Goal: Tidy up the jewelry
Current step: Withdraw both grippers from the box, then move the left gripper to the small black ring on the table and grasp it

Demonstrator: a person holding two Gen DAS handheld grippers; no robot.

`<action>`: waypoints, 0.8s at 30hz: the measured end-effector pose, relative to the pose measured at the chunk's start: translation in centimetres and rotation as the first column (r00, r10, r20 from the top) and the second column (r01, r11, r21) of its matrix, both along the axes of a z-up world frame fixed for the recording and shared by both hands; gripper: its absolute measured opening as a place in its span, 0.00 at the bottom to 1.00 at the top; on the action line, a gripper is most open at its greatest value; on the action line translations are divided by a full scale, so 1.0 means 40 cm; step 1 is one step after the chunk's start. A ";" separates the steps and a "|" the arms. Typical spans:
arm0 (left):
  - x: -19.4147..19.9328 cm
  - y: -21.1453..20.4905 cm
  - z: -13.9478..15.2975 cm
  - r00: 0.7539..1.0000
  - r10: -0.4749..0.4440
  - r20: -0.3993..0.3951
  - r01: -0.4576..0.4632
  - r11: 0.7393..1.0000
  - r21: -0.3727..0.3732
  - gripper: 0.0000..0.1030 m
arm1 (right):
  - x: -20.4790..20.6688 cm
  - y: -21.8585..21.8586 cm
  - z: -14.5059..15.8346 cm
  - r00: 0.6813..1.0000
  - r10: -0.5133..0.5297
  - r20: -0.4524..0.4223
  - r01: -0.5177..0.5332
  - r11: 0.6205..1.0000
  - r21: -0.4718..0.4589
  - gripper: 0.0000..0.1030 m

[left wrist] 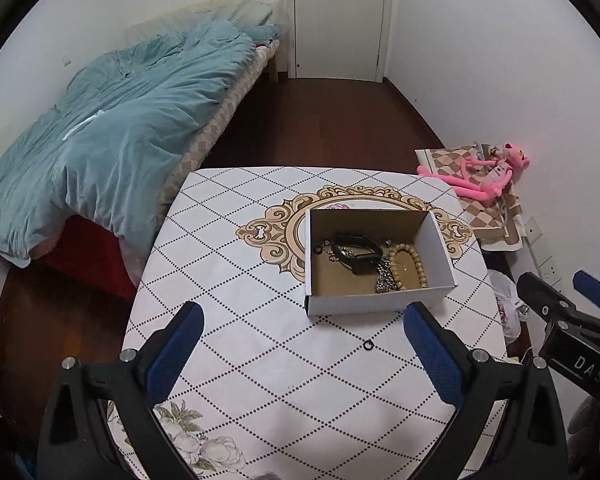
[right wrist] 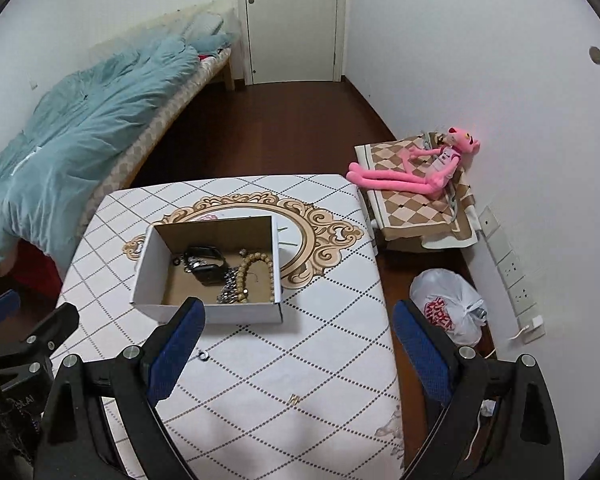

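A: Black little ring (left wrist: 368, 345) lies loose on the worktop (left wrist: 236, 320), just near of the cardboard box (left wrist: 380, 300).

B: Both tools gape empty. Light, hard, slippery; pinch across its rim.

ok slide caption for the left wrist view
Open left tool over table, small ring outside the jewelry box.

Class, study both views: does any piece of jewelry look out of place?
Yes. A small dark ring lies alone on the tablecloth, outside the white box that holds the other jewelry. Both tongs are open and empty.
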State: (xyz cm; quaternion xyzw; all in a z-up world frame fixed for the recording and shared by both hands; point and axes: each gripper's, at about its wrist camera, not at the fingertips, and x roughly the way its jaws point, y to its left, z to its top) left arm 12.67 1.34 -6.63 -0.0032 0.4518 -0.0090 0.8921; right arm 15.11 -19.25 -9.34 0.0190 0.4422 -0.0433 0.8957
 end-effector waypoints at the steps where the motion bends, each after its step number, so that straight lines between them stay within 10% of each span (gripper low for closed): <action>1: -0.003 0.001 -0.003 1.000 0.007 -0.005 -0.007 1.000 -0.001 0.99 | -0.007 -0.003 -0.004 1.000 -0.002 -0.006 0.002 1.000 0.010 0.93; 12: -0.021 -0.021 -0.213 0.989 0.032 -0.147 -0.021 0.997 0.077 0.99 | -0.040 -0.074 -0.269 0.982 -0.054 -0.183 0.065 0.996 0.055 0.92; 24: -0.032 -0.030 -0.353 0.964 0.040 -0.264 -0.011 0.994 0.112 0.99 | -0.082 -0.031 -0.452 0.985 -0.016 -0.169 0.027 0.998 0.062 0.41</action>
